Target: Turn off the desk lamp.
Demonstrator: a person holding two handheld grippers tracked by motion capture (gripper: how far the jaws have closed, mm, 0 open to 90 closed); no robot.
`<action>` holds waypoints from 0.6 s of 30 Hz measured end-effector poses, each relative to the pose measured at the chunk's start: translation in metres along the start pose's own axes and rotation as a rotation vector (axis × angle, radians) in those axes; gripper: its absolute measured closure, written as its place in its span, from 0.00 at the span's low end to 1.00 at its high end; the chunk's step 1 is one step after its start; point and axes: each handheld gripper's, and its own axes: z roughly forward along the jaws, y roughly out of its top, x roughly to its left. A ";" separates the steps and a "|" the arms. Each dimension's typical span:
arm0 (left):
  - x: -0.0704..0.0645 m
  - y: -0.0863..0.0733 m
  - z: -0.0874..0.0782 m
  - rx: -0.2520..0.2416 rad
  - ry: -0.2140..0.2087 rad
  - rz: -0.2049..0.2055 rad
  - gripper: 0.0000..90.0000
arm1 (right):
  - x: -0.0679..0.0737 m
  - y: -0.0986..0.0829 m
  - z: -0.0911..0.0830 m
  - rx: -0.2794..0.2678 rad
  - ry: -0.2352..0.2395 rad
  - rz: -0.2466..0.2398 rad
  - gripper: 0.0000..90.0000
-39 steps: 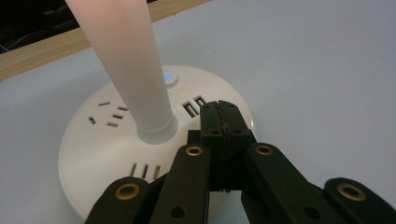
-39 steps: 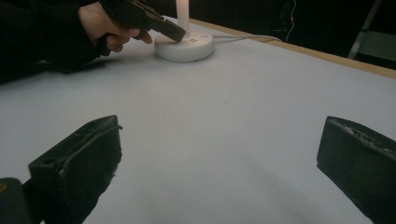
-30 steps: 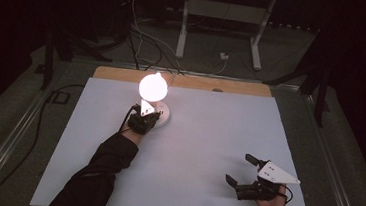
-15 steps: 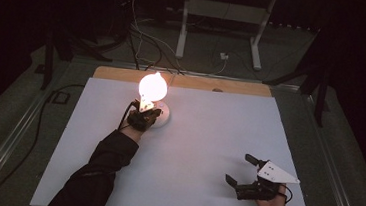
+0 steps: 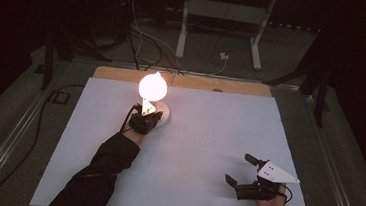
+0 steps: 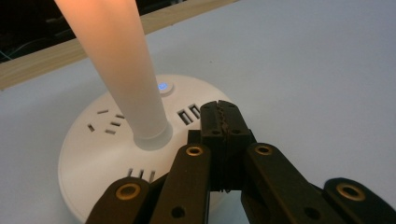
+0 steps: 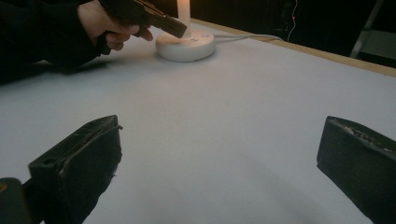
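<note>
A lit lamp with a glowing globe (image 5: pixel 152 86) stands on a round white base (image 5: pixel 164 114) at the table's back left. The base (image 6: pixel 93 154) carries sockets, USB slots and a small blue-lit button (image 6: pixel 163 86); the glowing stem (image 6: pixel 126 84) rises from its middle. My left gripper (image 6: pixel 223 116) is shut with nothing between its jaws. Its tips sit over the base beside the USB slots, just short of the button. From above, the left gripper (image 5: pixel 145 117) overlaps the base's near edge. My right gripper (image 5: pixel 240 169) rests open near the front right, jaws wide (image 7: pixel 219 158).
The white tabletop (image 5: pixel 208 135) has a wooden strip (image 5: pixel 208 83) along its back edge. A white cable (image 7: pixel 252 36) runs from the lamp base (image 7: pixel 185 45) toward the back. Beyond the table lie floor cables and a metal stand (image 5: pixel 223 16), in the dark.
The lamp's glow has turned from white to a warmer orange. Both grippers have stayed almost where they were.
</note>
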 end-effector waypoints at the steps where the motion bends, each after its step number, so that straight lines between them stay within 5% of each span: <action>1: 0.000 -0.001 0.001 0.002 -0.002 -0.003 1.00 | 0.000 0.000 0.000 0.000 0.000 0.000 0.00; 18: -0.002 -0.005 0.004 0.003 0.019 0.024 1.00 | 0.000 0.000 0.000 0.004 0.000 -0.004 0.00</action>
